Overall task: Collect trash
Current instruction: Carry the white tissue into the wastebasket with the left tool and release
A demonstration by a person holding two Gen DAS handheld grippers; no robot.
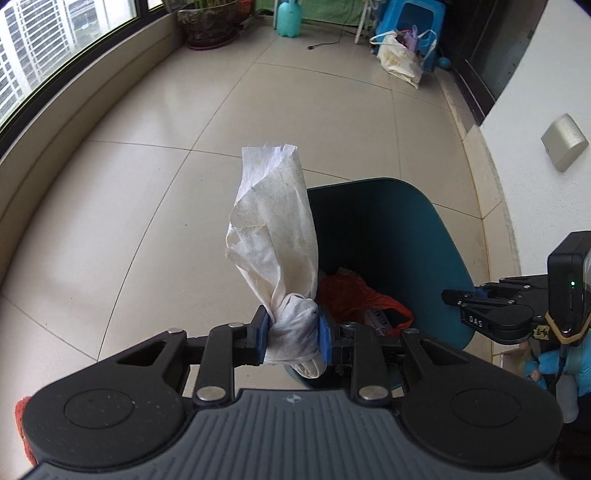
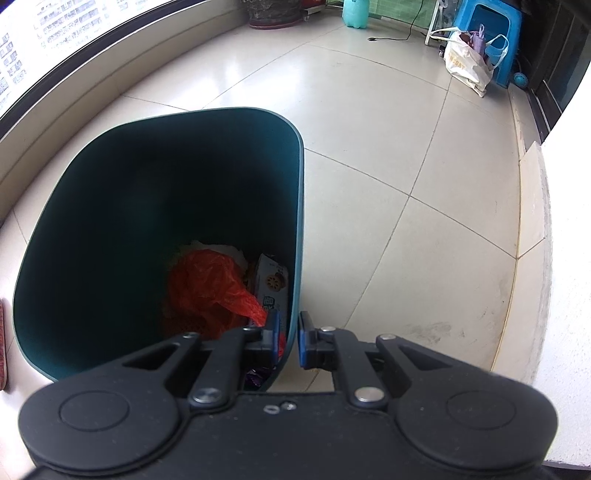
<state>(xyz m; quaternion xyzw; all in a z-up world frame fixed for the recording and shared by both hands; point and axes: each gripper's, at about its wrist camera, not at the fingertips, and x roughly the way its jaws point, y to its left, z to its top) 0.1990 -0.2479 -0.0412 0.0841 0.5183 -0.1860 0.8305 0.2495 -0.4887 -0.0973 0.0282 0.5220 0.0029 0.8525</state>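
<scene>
My left gripper is shut on a crumpled white paper tissue, which sticks up from between the blue pads. It hangs beside the left rim of a dark teal trash bin. In the bin lie a red plastic bag and a biscuit packet. My right gripper is shut on the bin's right wall, one pad inside and one outside. That gripper also shows at the bin's right edge in the left wrist view, held by a blue-gloved hand.
The floor is beige tile. A white wall stands close on the right and a window ledge curves along the left. At the far end stand a plant pot, a teal bottle, a blue stool and a white bag.
</scene>
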